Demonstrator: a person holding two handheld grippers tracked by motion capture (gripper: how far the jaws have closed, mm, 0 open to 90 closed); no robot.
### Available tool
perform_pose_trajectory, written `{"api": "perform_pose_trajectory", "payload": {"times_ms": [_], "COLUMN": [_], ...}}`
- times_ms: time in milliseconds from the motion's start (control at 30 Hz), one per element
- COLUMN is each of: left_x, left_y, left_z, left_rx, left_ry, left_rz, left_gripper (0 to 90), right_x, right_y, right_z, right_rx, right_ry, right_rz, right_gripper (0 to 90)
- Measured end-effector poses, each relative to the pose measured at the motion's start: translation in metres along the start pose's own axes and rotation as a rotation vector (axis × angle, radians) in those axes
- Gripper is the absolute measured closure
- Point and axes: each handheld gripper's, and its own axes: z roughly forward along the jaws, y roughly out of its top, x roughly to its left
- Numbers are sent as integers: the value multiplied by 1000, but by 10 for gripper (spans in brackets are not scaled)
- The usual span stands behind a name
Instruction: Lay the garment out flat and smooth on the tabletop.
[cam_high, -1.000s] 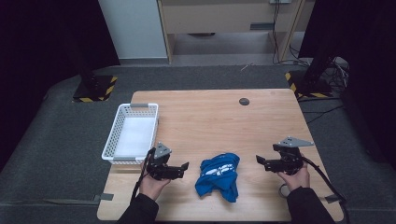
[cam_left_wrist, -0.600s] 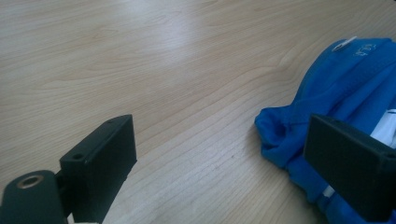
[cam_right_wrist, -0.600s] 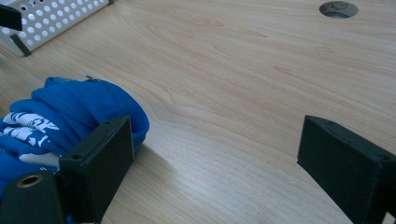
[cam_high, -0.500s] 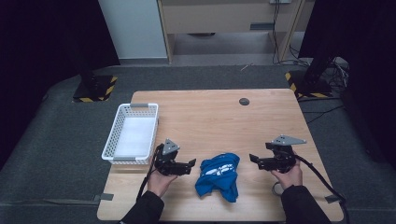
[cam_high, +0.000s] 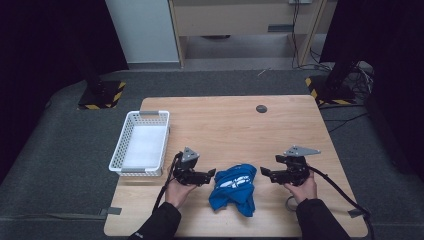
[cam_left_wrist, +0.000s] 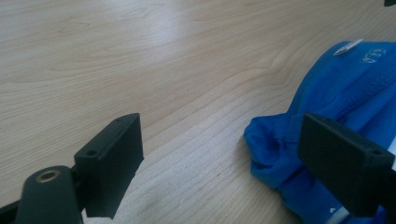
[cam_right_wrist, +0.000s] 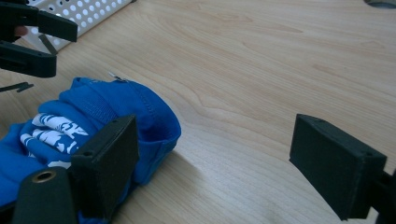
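A crumpled blue garment (cam_high: 233, 187) with white print lies near the table's front edge. My left gripper (cam_high: 212, 173) sits just left of it, open, its tips at the cloth's edge. In the left gripper view the left gripper (cam_left_wrist: 229, 168) stands wide open, with its right jaw over the edge of the blue garment (cam_left_wrist: 345, 93) and bare wood between the jaws. My right gripper (cam_high: 262, 172) is just right of the cloth, open. In the right gripper view the right gripper (cam_right_wrist: 219, 163) has its left jaw against the blue garment (cam_right_wrist: 93, 116).
A white perforated basket (cam_high: 116, 150) stands at the table's left edge, its corner (cam_right_wrist: 93, 11) behind the left gripper (cam_right_wrist: 28, 37). A small dark disc (cam_high: 261, 108) is set in the far part of the wooden tabletop (cam_high: 225, 130).
Both grippers have closed in on the blue garment: the left one moved right, the right one moved left. The garment has not moved.
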Motion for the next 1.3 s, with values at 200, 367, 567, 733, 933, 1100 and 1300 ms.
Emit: {"api": "perform_pose_trajectory", "payload": {"times_ms": [200,367,567,733,933,1100,1300], "left_x": [-1,-4,-6,-10,-17,-21,-22], "left_y": [1,1,1,0,-1,-1,-1], "left_z": [6,9,10,14,22,27,26], "left_rx": [12,18,33,50,70,90,105], "left_ry": [-10,-35,-67,-95,-128,-161,-177], "left_rz": [0,3,8,18,29,20,5], "left_gripper": [170,196,249,295,365,465,613], "right_x": [4,5,5,6,6,7,11], "right_y": [0,-1,-4,-7,-9,-11,-12], "right_z": [12,19,25,30,35,37,42], "right_rx": [23,31,56,76,109,128,134], "right_ry": [24,64,98,118,163,186,212], "right_rz": [-9,9,14,10,-3,-2,-2], "right_gripper": [167,194,224,262,341,440,593]}}
